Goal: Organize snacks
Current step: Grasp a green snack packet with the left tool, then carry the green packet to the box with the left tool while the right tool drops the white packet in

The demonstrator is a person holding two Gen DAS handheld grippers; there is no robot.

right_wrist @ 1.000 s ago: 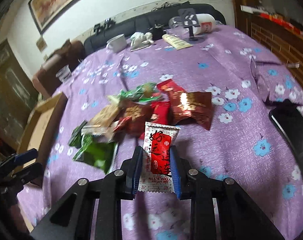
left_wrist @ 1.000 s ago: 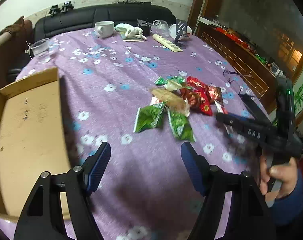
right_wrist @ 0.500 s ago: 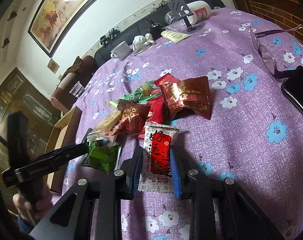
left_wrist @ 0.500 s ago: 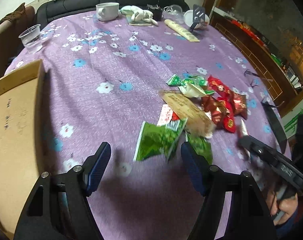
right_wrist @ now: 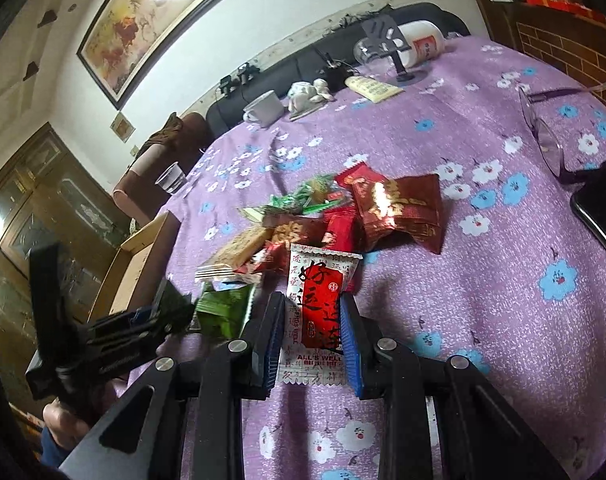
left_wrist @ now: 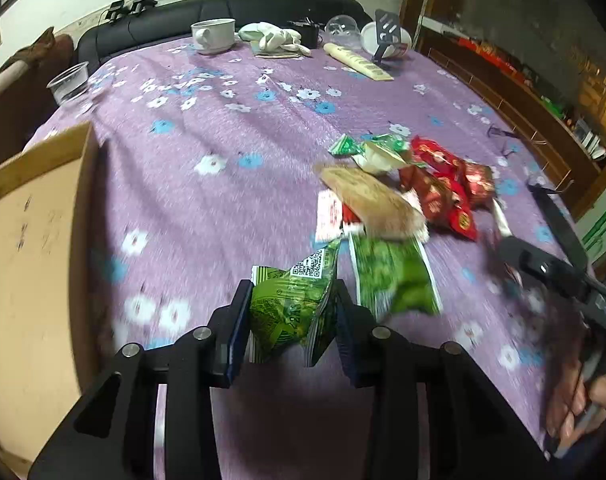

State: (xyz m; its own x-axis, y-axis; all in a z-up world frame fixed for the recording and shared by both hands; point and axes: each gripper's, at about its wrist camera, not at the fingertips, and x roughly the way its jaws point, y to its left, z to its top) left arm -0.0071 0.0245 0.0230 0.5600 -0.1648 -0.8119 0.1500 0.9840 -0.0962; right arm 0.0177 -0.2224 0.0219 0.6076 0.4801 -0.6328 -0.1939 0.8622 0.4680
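Observation:
On the purple flowered tablecloth [left_wrist: 223,200] lies a pile of snack packets [left_wrist: 403,196], red, green and tan. My left gripper [left_wrist: 293,286] has a crumpled green packet [left_wrist: 287,312] between its blue pads. Its jaws are closing and the pads press the packet's sides. A second green packet [left_wrist: 395,276] lies just to its right. In the right wrist view my right gripper [right_wrist: 311,298] is shut on a white-and-red packet [right_wrist: 321,280] at the near edge of the pile [right_wrist: 383,208]. The left gripper [right_wrist: 159,312] shows there at the lower left.
An open cardboard box [left_wrist: 31,240] sits at the table's left edge. A mug [left_wrist: 213,36], a plastic cup [left_wrist: 69,86], a white cloth and a phone stand [left_wrist: 385,36] line the far side. Glasses [right_wrist: 543,140] and a dark phone [right_wrist: 599,208] lie to the right.
My left gripper came down and forward to the pile, and its wide jaws closed around the green packet. My right gripper kept its hold and tilted upward a little.

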